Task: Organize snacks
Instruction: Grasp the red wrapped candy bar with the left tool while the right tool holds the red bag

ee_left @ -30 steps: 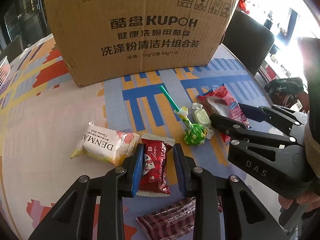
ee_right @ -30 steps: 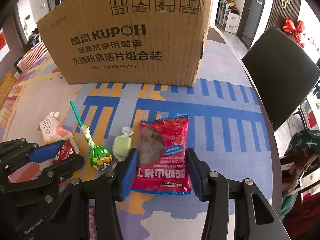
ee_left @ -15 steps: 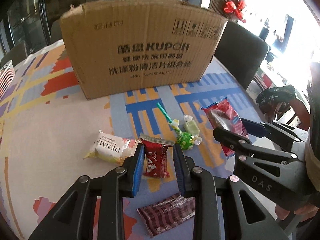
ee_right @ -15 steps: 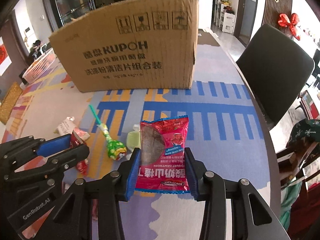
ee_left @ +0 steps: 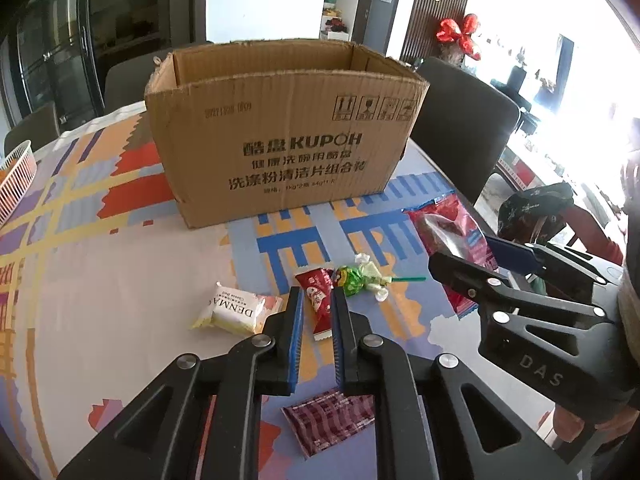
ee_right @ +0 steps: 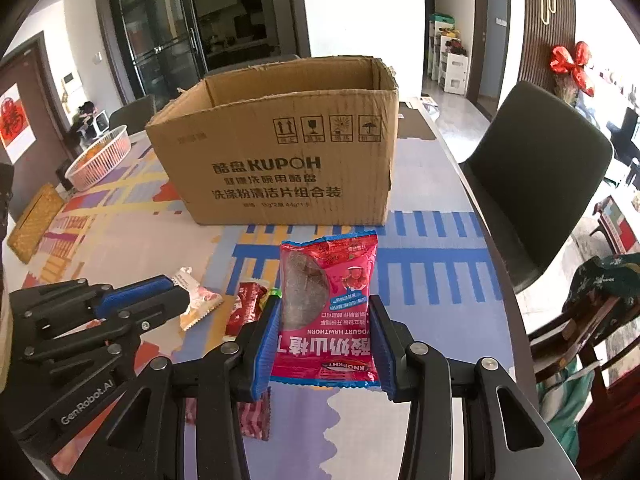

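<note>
Two jaws each clamp one packet: left gripper [ee_left: 314,304] small red sachet [ee_left: 318,298], right gripper [ee_right: 324,340] hawthorn bag [ee_right: 328,304].

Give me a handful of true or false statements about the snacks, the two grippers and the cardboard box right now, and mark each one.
1. The right gripper holds a pink yogurt hawthorn bag. True.
2. The left gripper is empty. False: it is shut on a small red packet.
3. The cardboard box is open at the top. True.
4. The green lollipop is already in the box. False: it lies on the table.
5. The DENMA packet lies on the table, in neither gripper. True.
</note>
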